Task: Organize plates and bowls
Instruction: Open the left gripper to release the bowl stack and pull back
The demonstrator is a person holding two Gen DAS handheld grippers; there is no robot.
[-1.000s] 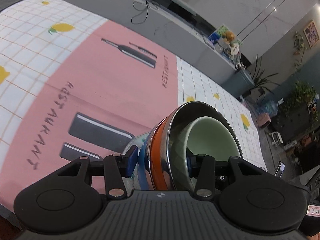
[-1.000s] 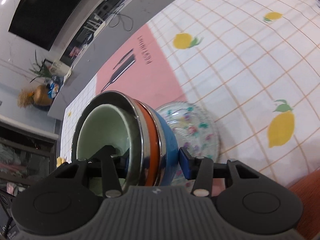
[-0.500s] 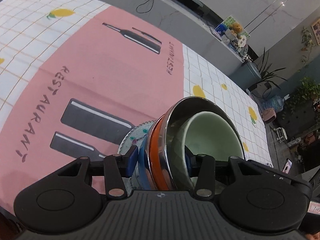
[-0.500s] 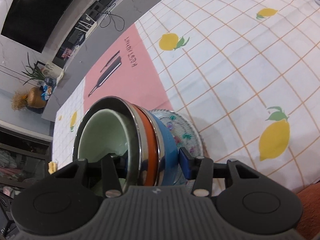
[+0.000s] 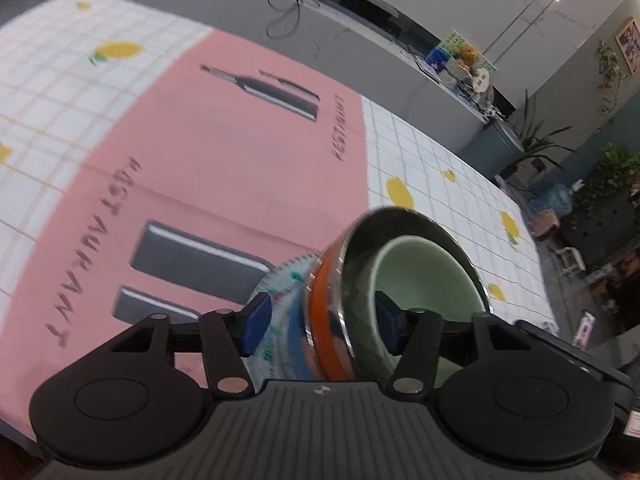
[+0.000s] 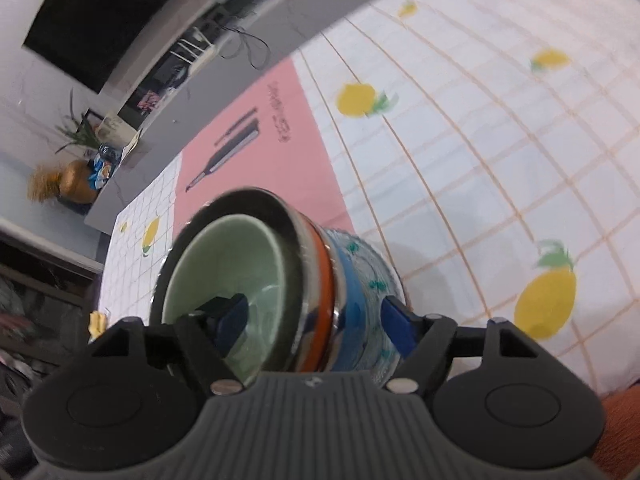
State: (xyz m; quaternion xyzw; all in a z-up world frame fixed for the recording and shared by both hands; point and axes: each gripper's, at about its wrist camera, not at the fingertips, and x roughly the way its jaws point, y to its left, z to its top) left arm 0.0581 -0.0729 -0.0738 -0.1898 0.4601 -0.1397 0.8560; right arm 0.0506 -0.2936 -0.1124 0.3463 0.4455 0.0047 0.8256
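Now both grippers, left gripper and right gripper, jaws opening around bowl stack rim.

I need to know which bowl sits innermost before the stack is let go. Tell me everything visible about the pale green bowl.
The pale green bowl is the innermost of the nested stack, sitting inside the steel-lined bowl. It looks like glossy glazed ceramic, plain inside, with a thick rounded rim and nothing in it. In both wrist views its mouth appears tipped sideways. One blue pad of each opening gripper reaches into it: the left gripper and the right gripper. Whether those pads touch its wall I cannot tell.
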